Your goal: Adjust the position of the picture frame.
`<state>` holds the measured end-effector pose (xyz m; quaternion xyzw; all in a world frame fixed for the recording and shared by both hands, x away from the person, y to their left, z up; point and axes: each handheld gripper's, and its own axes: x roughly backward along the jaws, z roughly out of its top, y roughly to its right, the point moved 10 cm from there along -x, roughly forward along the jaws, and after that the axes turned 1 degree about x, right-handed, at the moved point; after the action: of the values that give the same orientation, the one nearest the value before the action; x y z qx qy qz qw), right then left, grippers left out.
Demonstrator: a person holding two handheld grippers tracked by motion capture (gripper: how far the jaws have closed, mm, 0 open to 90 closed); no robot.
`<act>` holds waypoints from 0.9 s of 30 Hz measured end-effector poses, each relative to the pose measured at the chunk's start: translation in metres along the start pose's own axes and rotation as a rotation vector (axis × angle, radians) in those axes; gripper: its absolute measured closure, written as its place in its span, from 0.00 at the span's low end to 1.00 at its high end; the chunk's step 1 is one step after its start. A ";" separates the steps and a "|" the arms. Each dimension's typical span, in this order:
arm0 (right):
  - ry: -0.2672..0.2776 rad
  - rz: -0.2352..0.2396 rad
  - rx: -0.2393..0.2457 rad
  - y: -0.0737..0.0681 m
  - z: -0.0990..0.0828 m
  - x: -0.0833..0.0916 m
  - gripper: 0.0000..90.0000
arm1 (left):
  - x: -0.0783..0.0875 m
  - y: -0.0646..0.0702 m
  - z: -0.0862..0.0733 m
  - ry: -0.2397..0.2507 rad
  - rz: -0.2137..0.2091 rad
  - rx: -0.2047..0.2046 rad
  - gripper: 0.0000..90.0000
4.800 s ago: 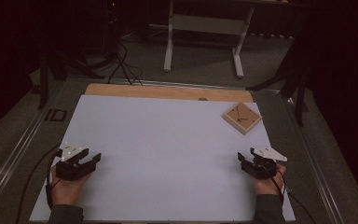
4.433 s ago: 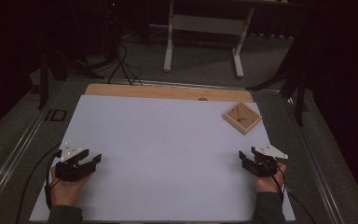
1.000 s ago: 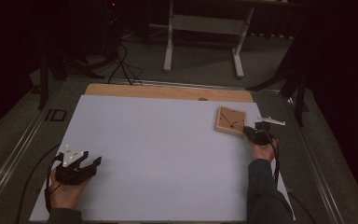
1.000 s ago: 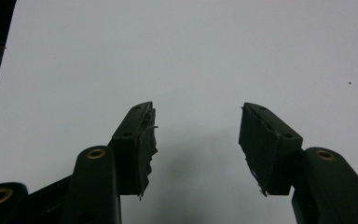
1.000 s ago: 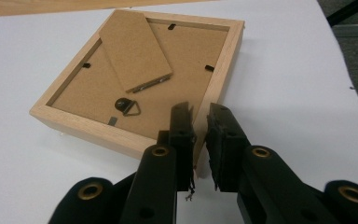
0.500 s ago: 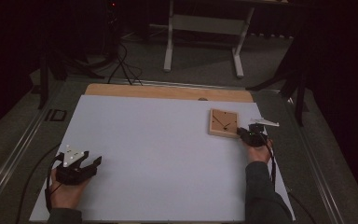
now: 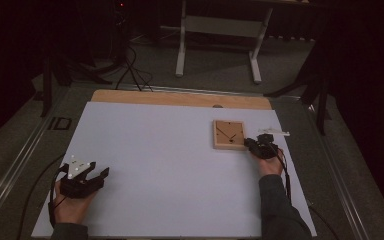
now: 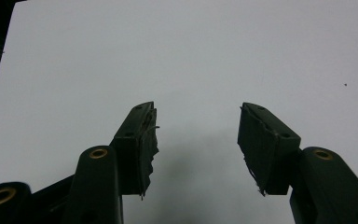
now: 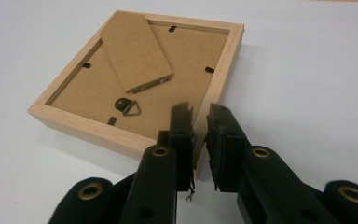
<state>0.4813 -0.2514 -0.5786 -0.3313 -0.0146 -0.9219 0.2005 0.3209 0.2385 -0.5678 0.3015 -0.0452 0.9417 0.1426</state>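
A small wooden picture frame (image 7: 229,134) lies back up on the white mat, right of centre. Its brown backing (image 9: 140,79) carries a folding stand and a metal hanging ring. My right gripper (image 7: 250,143) reaches it from the right. In the right gripper view, that gripper (image 9: 199,112) is shut on the frame's wooden rim near the closest corner. My left gripper (image 7: 101,178) rests at the front left of the mat, far from the frame. In the left gripper view, its jaws (image 8: 196,126) stand wide apart over bare white surface.
The white mat (image 7: 170,165) covers most of the table. A wooden strip (image 7: 180,98) runs along its far edge. Beyond the table, a white-legged stand (image 7: 220,30) and cables lie on the dark floor. Metal rails run along both table sides.
My right gripper has slid to the left and slightly toward me, taking the frame with it. The left gripper has stayed where it was.
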 end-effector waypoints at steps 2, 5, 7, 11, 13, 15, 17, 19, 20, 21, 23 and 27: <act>-0.003 0.008 0.012 -0.004 0.000 0.000 0.89 | 0.000 0.000 0.000 0.000 0.000 0.001 0.52; -0.006 0.021 0.034 -0.011 -0.001 -0.001 0.89 | 0.000 0.000 0.000 -0.002 -0.002 -0.001 0.52; -0.010 0.031 0.050 -0.015 -0.001 -0.002 0.89 | -0.001 0.000 0.000 -0.003 -0.003 -0.001 0.52; -0.017 0.051 0.084 -0.027 -0.002 -0.003 0.89 | -0.001 0.001 0.000 -0.003 -0.004 -0.001 0.52; -0.022 0.062 0.111 -0.033 -0.002 -0.003 0.89 | -0.001 0.001 0.000 -0.003 -0.004 -0.001 0.52; -0.028 0.075 0.132 -0.039 -0.003 -0.003 0.89 | -0.001 0.001 0.000 -0.004 -0.004 -0.002 0.52; -0.029 0.088 0.153 -0.045 -0.003 -0.004 0.89 | -0.001 0.001 0.000 -0.004 -0.004 -0.002 0.52; -0.033 0.099 0.173 -0.051 -0.003 -0.004 0.89 | -0.001 0.001 0.000 -0.004 -0.005 -0.003 0.52; -0.035 0.103 0.180 -0.053 -0.003 -0.004 0.89 | -0.001 0.001 0.000 -0.004 -0.005 -0.003 0.52; -0.037 0.111 0.194 -0.057 -0.004 -0.005 0.89 | -0.001 0.001 0.000 -0.003 -0.006 -0.003 0.52; -0.038 0.116 0.203 -0.059 -0.004 -0.005 0.89 | -0.001 0.001 0.000 -0.003 -0.006 -0.003 0.52; -0.041 0.159 0.256 -0.077 -0.006 -0.006 0.89 | -0.001 0.002 0.000 -0.003 -0.006 -0.003 0.52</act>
<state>0.4529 -0.1790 -0.5784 -0.3219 -0.1098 -0.8867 0.3132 0.3213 0.2366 -0.5687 0.3027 -0.0460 0.9407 0.1460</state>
